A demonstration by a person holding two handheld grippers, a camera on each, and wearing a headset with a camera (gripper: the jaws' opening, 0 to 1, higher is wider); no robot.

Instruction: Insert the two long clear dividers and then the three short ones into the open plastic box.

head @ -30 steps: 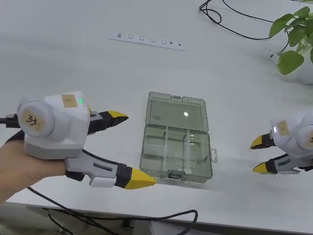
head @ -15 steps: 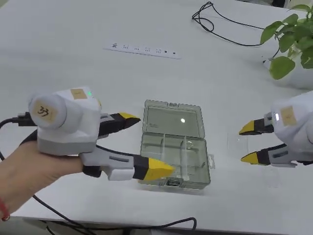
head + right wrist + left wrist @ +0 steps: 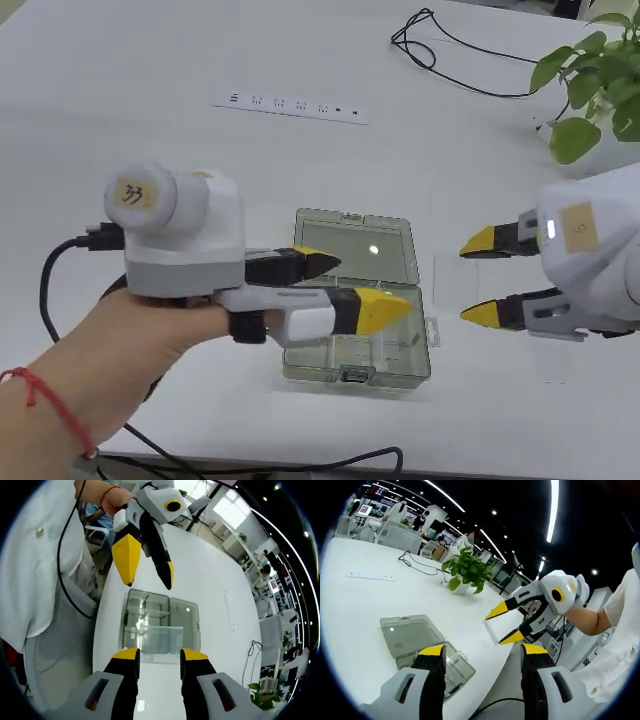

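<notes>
R hand-held gripper [image 3: 479, 278] grasps a clear divider [image 3: 152, 639] btwn its jaws, beside the open box [image 3: 345, 372]. L hand-held gripper [image 3: 355, 287] released, empty. Next, prob: line divider up w/ its slot, lower it in

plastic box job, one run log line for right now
plastic box: open, lid flat | left gripper: open, above box | right gripper: holds clear divider, right of box | step: divider not yet inserted
</notes>
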